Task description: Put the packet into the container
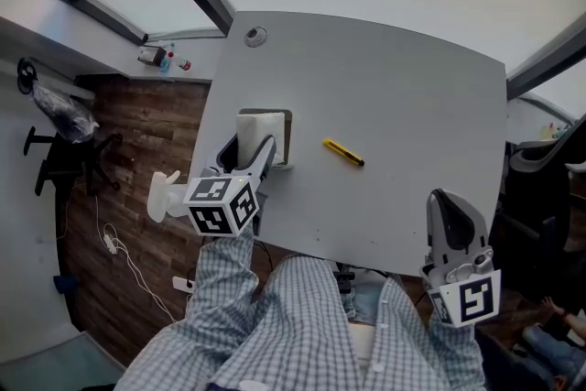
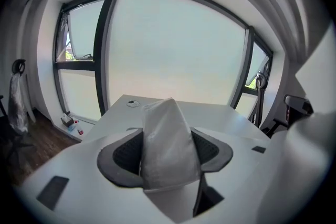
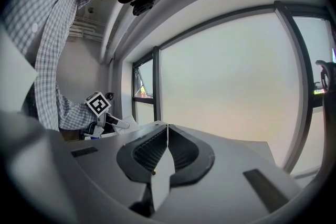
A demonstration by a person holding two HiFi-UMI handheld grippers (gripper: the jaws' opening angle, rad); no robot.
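Observation:
A slim yellow packet (image 1: 343, 153) lies flat on the grey table (image 1: 403, 105), near its middle. My left gripper (image 1: 261, 151) is at the table's left front edge, shut on a white pouch-like container (image 1: 263, 131). In the left gripper view the container (image 2: 167, 139) stands upright between the dark pads (image 2: 128, 152) and hides the gap between them. My right gripper (image 1: 449, 206) hovers at the table's front right edge, well to the right of the packet. In the right gripper view its jaws (image 3: 167, 139) meet with nothing between them.
A round cable port (image 1: 255, 37) sits at the table's far left corner. Wooden floor, cables and a dark chair (image 1: 64, 151) lie to the left. Another dark chair (image 1: 540, 188) stands at the right. Windows run behind the table.

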